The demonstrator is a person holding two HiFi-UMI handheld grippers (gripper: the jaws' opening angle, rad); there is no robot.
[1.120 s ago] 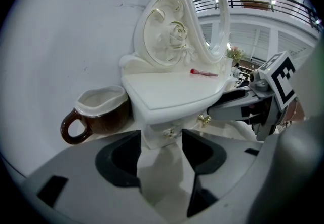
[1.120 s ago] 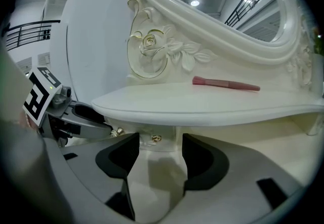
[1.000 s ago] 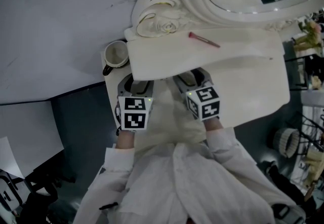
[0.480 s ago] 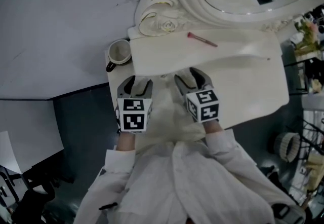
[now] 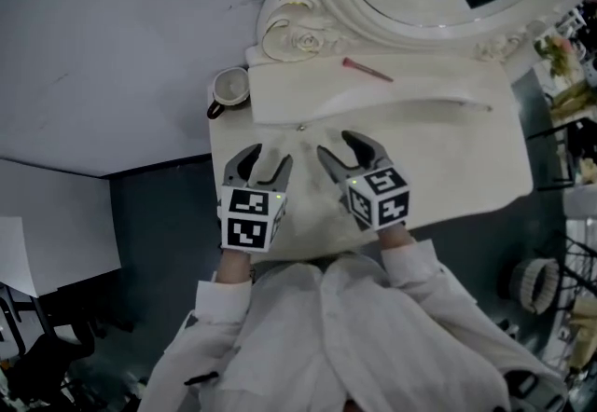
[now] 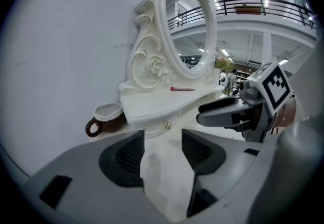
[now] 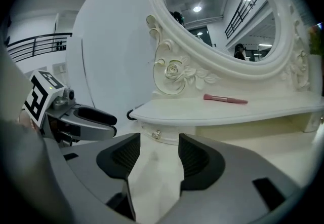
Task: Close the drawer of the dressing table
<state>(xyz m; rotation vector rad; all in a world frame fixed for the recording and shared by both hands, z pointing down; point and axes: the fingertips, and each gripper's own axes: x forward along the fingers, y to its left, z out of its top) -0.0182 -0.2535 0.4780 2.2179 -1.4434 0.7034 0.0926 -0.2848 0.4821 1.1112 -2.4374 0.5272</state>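
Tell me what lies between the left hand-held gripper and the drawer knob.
Nothing but bare white tabletop lies between the left hand-held gripper and the drawer knob; the left gripper view shows it, with the jaws apart and empty.

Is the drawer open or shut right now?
Shut, it seems: the drawer front sits tucked in under the shelf, with only its knob sticking out.
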